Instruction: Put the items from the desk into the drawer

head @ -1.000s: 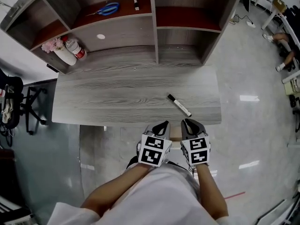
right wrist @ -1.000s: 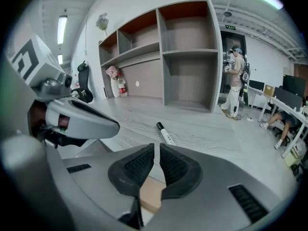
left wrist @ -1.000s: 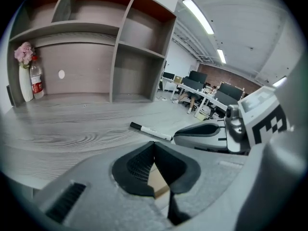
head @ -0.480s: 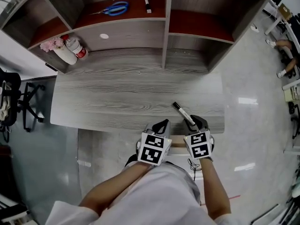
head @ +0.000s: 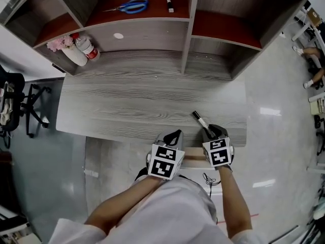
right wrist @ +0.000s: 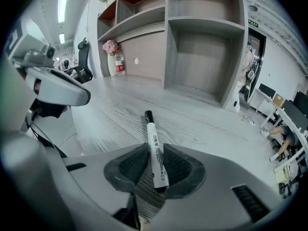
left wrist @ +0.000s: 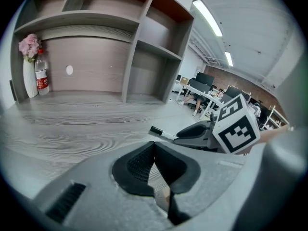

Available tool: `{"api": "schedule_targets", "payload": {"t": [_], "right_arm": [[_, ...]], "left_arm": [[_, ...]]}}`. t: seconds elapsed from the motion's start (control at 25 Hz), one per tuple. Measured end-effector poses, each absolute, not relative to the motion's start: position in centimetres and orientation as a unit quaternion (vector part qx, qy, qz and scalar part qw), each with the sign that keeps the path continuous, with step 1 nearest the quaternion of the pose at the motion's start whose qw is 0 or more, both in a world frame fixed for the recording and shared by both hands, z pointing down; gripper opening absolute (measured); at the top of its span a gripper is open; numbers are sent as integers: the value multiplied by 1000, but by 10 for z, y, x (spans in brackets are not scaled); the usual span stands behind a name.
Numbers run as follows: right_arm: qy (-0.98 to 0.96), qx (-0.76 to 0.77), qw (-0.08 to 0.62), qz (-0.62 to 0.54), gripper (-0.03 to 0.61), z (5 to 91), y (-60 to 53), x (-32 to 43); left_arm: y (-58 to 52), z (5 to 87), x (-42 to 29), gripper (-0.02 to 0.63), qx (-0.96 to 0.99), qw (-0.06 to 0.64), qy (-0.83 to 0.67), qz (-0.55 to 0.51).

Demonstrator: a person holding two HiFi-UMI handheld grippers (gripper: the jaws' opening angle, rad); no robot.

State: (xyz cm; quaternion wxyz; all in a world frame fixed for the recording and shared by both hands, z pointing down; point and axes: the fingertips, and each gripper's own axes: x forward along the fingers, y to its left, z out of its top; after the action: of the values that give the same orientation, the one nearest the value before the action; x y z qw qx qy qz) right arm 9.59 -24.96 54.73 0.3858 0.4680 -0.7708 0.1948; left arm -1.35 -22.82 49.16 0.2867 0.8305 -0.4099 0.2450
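A white marker with a black cap (head: pixel 199 120) lies on the grey wooden desk (head: pixel 127 100) near its front edge, at the right. My right gripper (head: pixel 212 132) sits over the marker's near end. In the right gripper view the marker (right wrist: pixel 155 153) lies between the two pads, which press against its sides, and it still rests on the desk. My left gripper (head: pixel 172 136) hovers at the desk's front edge just left of the right one; its jaws meet at the tip (left wrist: pixel 154 146) with nothing between them. A tan strip (head: pixel 195 154) shows below the desk edge between the grippers.
The hutch shelf at the back holds blue scissors (head: pixel 129 6) and a second marker (head: pixel 168 0). A white vase of pink flowers (head: pixel 66 50) and a bottle (head: pixel 87 48) stand at the desk's back left. A black chair (head: pixel 15 111) is left of the desk.
My right gripper has moved forward over the desk edge onto the marker and closed its jaws around it. The left gripper has stayed at the front edge.
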Motion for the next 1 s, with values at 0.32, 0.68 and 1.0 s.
{"api": "schedule_targets", "payload": {"t": [0.32,0.68,1.0], "right_arm": [[-775,472,364,213,58,543,-237,93],[-786,470,341,210,57,533,-208,90],[-795,460,335,211,57,538,-168,89]], "left_arm": [[-216,489,-15,3,828,285,-417,244],[-189,494,-6,5,826,287,-418,247],[-161,501,7,3,822,292,-423,243]]}}
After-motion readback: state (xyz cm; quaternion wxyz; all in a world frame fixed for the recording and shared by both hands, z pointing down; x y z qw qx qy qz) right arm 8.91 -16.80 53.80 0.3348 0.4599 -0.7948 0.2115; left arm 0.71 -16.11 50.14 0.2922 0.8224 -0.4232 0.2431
